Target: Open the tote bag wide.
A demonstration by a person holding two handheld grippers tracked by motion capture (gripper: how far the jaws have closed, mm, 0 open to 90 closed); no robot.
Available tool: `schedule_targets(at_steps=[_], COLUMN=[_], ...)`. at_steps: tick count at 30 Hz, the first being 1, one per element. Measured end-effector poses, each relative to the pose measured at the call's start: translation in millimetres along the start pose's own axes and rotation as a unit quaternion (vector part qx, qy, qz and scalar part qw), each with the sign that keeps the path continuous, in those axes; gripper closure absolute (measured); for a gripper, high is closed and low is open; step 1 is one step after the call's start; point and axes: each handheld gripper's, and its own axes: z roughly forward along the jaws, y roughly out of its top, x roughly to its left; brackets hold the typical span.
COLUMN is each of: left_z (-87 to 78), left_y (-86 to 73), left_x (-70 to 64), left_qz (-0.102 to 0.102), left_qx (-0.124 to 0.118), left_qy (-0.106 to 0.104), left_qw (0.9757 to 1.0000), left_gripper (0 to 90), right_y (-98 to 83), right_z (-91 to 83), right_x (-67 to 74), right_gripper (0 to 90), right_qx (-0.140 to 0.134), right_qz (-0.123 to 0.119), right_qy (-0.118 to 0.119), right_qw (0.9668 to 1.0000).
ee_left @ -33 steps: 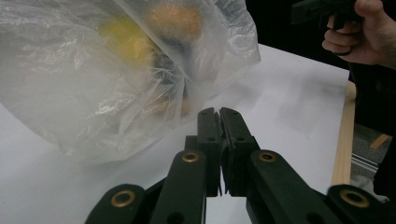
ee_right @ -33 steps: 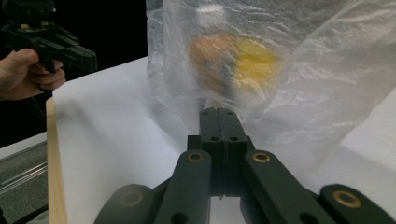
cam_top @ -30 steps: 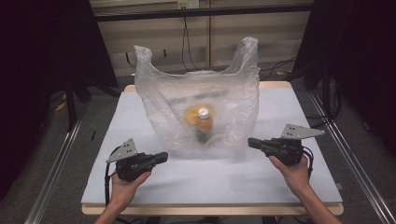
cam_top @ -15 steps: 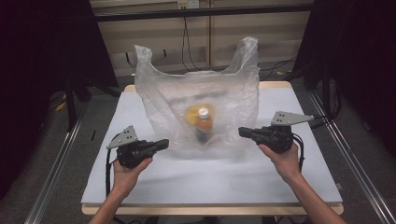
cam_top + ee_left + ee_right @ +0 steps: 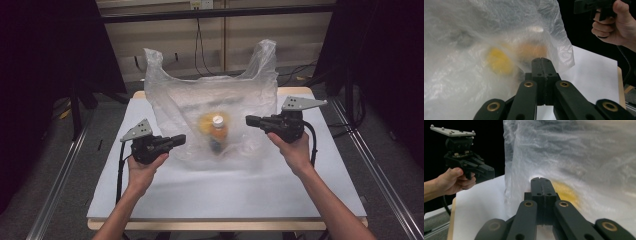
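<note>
Grippers flank bag: left gripper (image 5: 179, 139) low at its left flank, right gripper (image 5: 251, 120) higher at its right, both clenched on nothing, and between them plastic bag (image 5: 212, 100) stands mid-table (image 5: 300, 195), capped bottle (image 5: 217, 132) upright inside.

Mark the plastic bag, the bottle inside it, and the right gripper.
plastic bag (image 5: 175, 95), high view, upper left wall of the bag.
bottle (image 5: 218, 120), high view, its white cap seen through the plastic.
right gripper (image 5: 248, 120), high view, tip of its shut jaws.
</note>
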Motion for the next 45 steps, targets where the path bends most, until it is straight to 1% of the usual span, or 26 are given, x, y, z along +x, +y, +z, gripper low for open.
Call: schedule_targets(at_steps=[1,4,5,7,8,10,13,14,15,17,20,21,22,24,26,28,30,32,35,37,38,39,40,42,44,45], left_z=[0.2,0.5,0.5,1.3,1.4,2.5,5.4,7.0,8.4,10.4,14.3,15.7,16.5,18.0,18.8,20.7,22.1,24.8,29.2,32.3,33.5,34.9,36.4,38.4,41.3,42.7], left_y=[2.2,10.5,13.7,19.8,23.2,29.1,37.8,40.2,42.7,47.3,53.9,56.5,59.5,66.3,74.4,81.9,89.1,95.1,102.2,106.7,108.9,111.7,115.4,123.9,132.6,136.5], left_x=[1.2,4.3,5.4,7.7,8.0,9.1,10.1,10.7,10.5,11.8,13.9,14.6,15.4,16.8,18.7,21.0,24.5,27.6,32.2,35.2,36.5,37.8,38.8,41.4,43.7,45.6], left_qz=[0.005,0.007,0.008,0.009,0.012,0.014,0.019,0.018,0.019,0.020,0.020,0.017,0.021,0.017,0.023,0.020,0.021,0.020,0.010,0.009,0.008,0.006,0.009,0.010,0.005,0.004], left_qx=[-0.002,-0.011,-0.009,-0.014,-0.014,-0.021,-0.023,-0.025,-0.024,-0.026,-0.035,-0.036,-0.037,-0.042,-0.042,-0.051,-0.053,-0.057,-0.067,-0.070,-0.073,-0.075,-0.075,-0.079,-0.083,-0.081], left_qy=[0.000,0.004,0.007,0.005,0.009,0.006,0.006,0.003,0.006,0.005,0.002,0.003,0.005,0.005,0.010,0.013,0.016,0.017,0.015,0.013,0.012,0.010,0.010,0.010,0.014,0.016], left_qw=[1.0000,0.9999,0.9999,0.9999,0.9998,0.9997,0.9995,0.9995,0.9995,0.9995,0.9992,0.9992,0.9991,0.9990,0.9988,0.9984,0.9982,0.9980,0.9976,0.9974,0.9972,0.9971,0.9971,0.9967,0.9964,0.9966], left_gripper=[90.0,90.0,90.0,90.0,90.0,90.0,90.0,90.0,90.0,90.0,90.0,90.0,90.0,90.0,90.0,90.0,90.0,90.0,90.0,90.0,90.0,90.0,90.0,90.0,90.0,90.0], right_y=[2.4,10.1,12.8,18.3,21.1,26.5,34.4,37.0,39.8,45.4,52.8,55.2,57.9,63.3,69.2,74.8,80.6,86.0,92.2,96.6,99.6,102.2,105.0,109.9,113.2,114.7], right_z=[2.2,8.4,10.1,12.6,13.7,15.3,17.2,17.6,18.2,18.5,20.1,20.5,21.4,22.7,24.3,26.2,29.0,31.4,36.0,39.0,39.3,39.4,40.2,43.6,48.1,50.3], right_x=[-0.6,-2.4,-3.2,-5.3,-6.7,-8.6,-10.1,-10.8,-11.2,-11.8,-13.6,-14.4,-15.2,-17.1,-18.2,-19.0,-20.2,-21.9,-25.9,-29.0,-30.8,-33.0,-35.1,-38.6,-41.5,-42.3], right_gripper=[90.0,90.0,90.0,90.0,90.0,90.0,90.0,90.0,90.0,90.0,90.0,90.0,90.0,90.0,90.0,90.0,90.0,90.0,90.0,90.0,90.0,90.0,90.0,90.0,90.0,90.0], right_qx=[0.000,0.004,0.005,0.004,0.003,0.001,-0.002,-0.003,-0.003,-0.005,-0.008,-0.009,-0.008,-0.012,-0.012,-0.010,-0.008,-0.006,-0.004,-0.001,-0.003,-0.011,-0.012,-0.003,0.006,0.010], right_qz=[0.001,-0.001,-0.002,0.000,0.001,0.000,-0.004,-0.004,-0.006,-0.007,-0.009,-0.008,-0.009,-0.009,-0.012,-0.013,-0.019,-0.019,-0.018,-0.018,-0.019,-0.013,-0.010,-0.012,-0.006,-0.007], right_qy=[0.000,-0.002,-0.004,-0.005,-0.005,-0.008,-0.011,-0.012,-0.012,-0.013,-0.017,-0.017,-0.018,-0.020,-0.024,-0.026,-0.032,-0.036,-0.044,-0.050,-0.052,-0.050,-0.054,-0.064,-0.065,-0.066], right_qw=[1.0000,1.0000,1.0000,1.0000,1.0000,1.0000,0.9999,0.9999,0.9999,0.9999,0.9998,0.9998,0.9998,0.9997,0.9996,0.9995,0.9993,0.9991,0.9989,0.9986,0.9985,0.9986,0.9984,0.9979,0.9978,0.9977])
